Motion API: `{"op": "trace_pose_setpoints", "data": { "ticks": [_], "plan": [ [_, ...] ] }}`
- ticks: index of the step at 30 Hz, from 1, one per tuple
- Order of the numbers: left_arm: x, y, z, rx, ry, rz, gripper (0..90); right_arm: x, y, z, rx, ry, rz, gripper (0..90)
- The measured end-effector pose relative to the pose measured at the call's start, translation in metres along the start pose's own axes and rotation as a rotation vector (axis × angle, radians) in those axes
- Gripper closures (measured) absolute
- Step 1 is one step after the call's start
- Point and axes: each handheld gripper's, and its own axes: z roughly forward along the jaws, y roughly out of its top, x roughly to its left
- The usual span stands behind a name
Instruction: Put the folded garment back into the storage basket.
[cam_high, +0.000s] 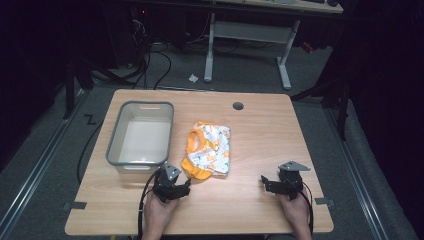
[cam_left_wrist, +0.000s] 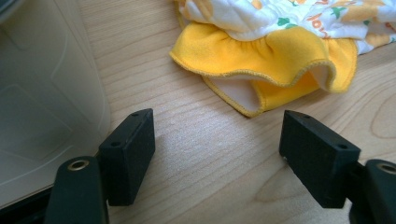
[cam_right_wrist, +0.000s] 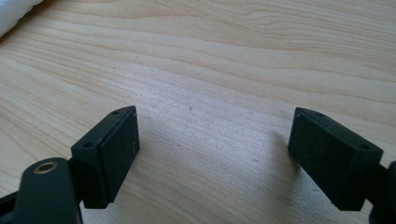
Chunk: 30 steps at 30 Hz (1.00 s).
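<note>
Both wide open, holding nothing: left gripper (cam_left_wrist: 217, 156) near the yellow frill (cam_left_wrist: 261, 58), right gripper (cam_right_wrist: 215, 158) over bare table (cam_right_wrist: 233, 60). Might pinch only the floppy edge and drop it, or bump the bin (cam_left_wrist: 42, 93).

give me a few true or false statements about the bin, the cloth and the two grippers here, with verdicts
1. The grey bin holds the cloth. False: the bin looks empty, and the yellow and white cloth lies on the table beside it.
2. The left gripper is open, with the cloth's yellow ruffle just ahead of its jaws. True.
3. The right gripper is shut on a corner of the cloth. False: its jaws stand apart over bare wood.
4. The bin sits to the left of the cloth in the high view. True.
5. The cloth is plain white. False: it has yellow edging and a printed pattern.
</note>
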Motion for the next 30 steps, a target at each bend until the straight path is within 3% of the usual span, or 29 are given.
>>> {"op": "trace_pose_setpoints", "data": {
  "ticks": [19, 30],
  "plan": [
    [-0.0008, 0.0008, 0.0016, 0.01, -0.011, 0.007, 20.1, 0.0001, 0.0, -0.0001, 0.002, 0.0, 0.002, 16.5],
    [-0.0021, -0.0006, 0.0, 0.007, -0.005, 0.0, 20.9, 0.0001, 0.0, -0.0001, 0.001, 0.001, 0.001, 16.5]
  ]
}}
